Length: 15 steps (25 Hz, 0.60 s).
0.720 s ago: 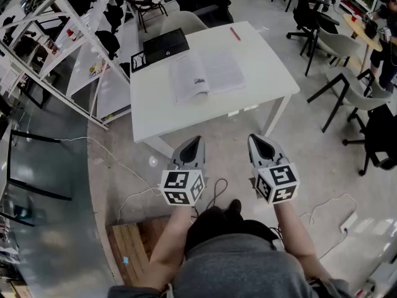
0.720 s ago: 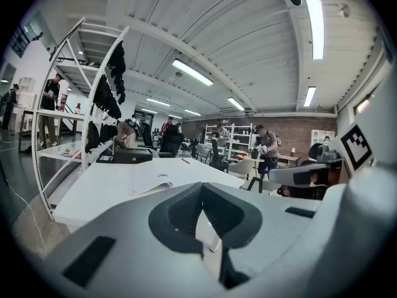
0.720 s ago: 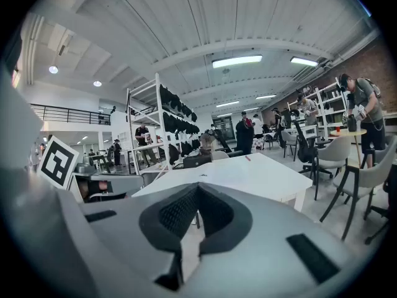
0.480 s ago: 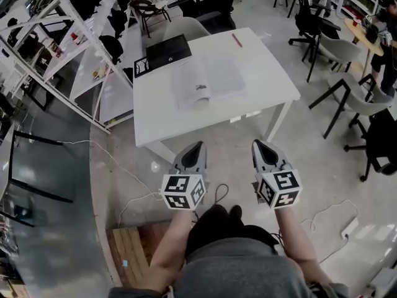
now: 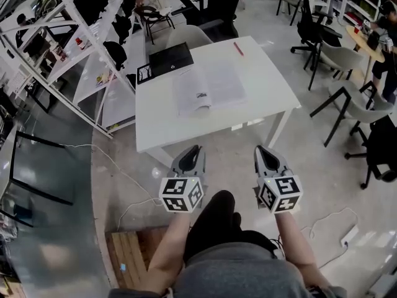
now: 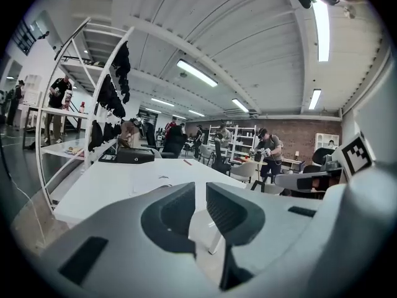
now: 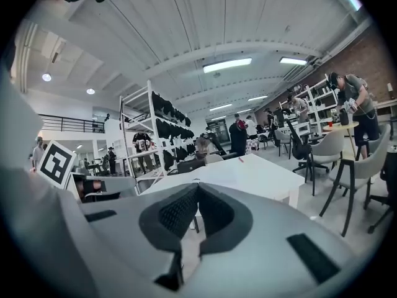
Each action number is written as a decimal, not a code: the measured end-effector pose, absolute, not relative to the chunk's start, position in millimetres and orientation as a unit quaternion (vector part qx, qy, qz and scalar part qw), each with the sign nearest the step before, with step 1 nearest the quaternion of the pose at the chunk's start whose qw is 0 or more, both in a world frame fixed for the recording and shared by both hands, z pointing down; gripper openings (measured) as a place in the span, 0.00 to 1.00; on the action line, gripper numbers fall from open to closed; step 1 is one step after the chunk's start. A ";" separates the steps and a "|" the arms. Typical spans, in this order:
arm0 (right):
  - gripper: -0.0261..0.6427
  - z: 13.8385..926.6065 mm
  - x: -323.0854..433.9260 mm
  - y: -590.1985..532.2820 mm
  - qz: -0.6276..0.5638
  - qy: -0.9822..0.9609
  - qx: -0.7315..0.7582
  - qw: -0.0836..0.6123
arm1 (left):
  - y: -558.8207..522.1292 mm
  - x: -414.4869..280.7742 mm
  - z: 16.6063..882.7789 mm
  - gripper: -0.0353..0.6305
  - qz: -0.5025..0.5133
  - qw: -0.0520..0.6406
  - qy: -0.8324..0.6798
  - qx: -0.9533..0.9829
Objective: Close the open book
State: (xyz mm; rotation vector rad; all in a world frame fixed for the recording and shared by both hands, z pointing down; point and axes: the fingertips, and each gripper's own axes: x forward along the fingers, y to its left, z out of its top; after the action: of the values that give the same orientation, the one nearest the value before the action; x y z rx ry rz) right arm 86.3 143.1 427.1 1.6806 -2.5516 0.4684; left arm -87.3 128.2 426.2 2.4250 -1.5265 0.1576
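Head view: the left gripper [image 5: 194, 149] and right gripper [image 5: 262, 149] hang level side by side, short of the table [image 5: 161, 123]. Both sit slightly lower in the picture than before, and a dark leg [image 5: 211, 219] has come forward between them. The left jaws stand a slit apart, the right jaws meet at the tips; both are empty. The book [image 5: 208, 89] lies open in the table's middle, as before. Only this view shows its pages; from the left gripper view it is a flat pale shape.

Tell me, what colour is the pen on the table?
The pen is red, clearest in the head view.
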 end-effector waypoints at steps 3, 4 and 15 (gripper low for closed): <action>0.04 427.8 88.3 140.1 0.151 -0.826 0.542 0.024 | 124.5 -83.2 428.3 0.15 0.054 0.139 -0.522 0.840; 0.04 427.9 89.1 138.7 0.150 -0.826 0.542 0.024 | 123.2 -82.1 429.3 0.16 0.053 0.142 -0.522 0.840; 0.04 426.1 108.7 109.7 0.155 -0.818 0.553 0.021 | 92.8 -78.4 440.5 0.26 0.056 0.165 -0.526 0.832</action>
State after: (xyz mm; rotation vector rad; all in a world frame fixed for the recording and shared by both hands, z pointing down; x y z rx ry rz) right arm 108.7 109.7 426.1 1.7156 -2.5369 0.4820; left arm -78.4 92.8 440.5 2.3708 -1.4983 0.1593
